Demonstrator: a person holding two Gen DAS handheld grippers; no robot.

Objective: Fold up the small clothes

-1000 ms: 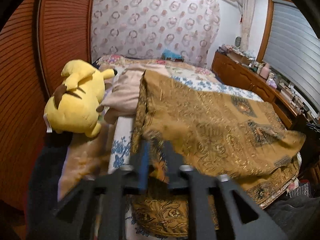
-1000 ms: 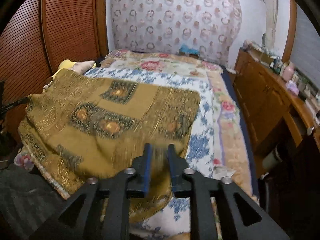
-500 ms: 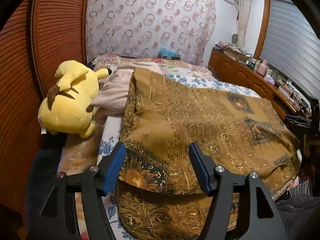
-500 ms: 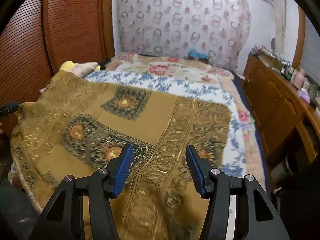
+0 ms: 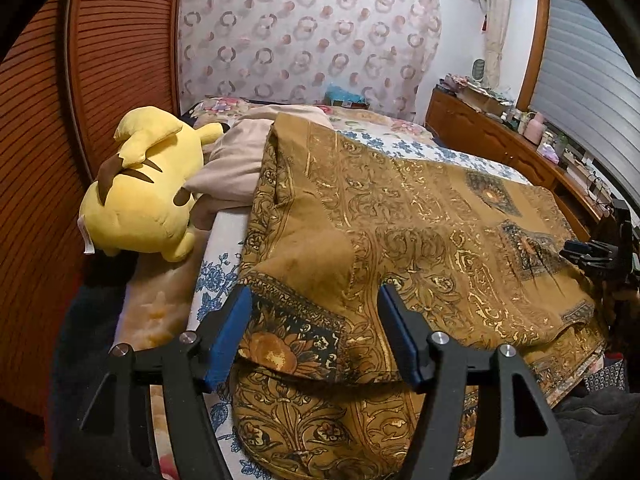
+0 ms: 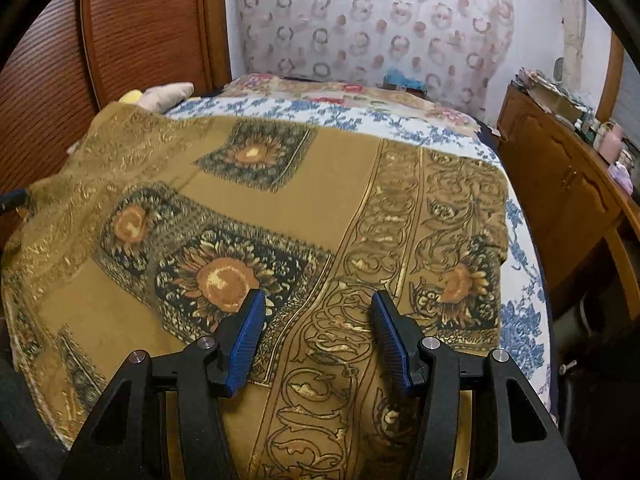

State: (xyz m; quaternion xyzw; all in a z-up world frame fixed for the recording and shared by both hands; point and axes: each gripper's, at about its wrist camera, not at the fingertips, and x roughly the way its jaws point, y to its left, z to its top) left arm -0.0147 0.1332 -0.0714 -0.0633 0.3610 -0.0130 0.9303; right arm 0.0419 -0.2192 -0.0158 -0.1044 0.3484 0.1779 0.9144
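Released a second ago: both corners of the ochre sunflower-print cloth point(image 5: 400, 216), pinched then between nearly closed jaws, now dropped flat and let go. Left gripper point(image 5: 314, 336) with jaws just opened and standing well apart, blue pads on either side of a folded-over corner without pressing it. Right gripper point(image 6: 316, 336) likewise just opened, jaws wide above the scrolled border band, nothing clamped, and swung in lower and closer over the fabric than before.

Spread across the floral bed sheet point(image 6: 520, 320), near side, with one fold apparently done: top layer doubled over a lower one, whose edge peeks out along the front and right in the left wrist view (a clean match of the edges hard to judge from here). Left end of the cloth riding up against a beige pillow point(image 5: 236, 164) beside a yellow plush toy point(image 5: 140, 196).

Judged roughly at the first-fold stage; still a broad rectangle, so probably another fold or two, plus some smoothing of the rumpled left side, left to do
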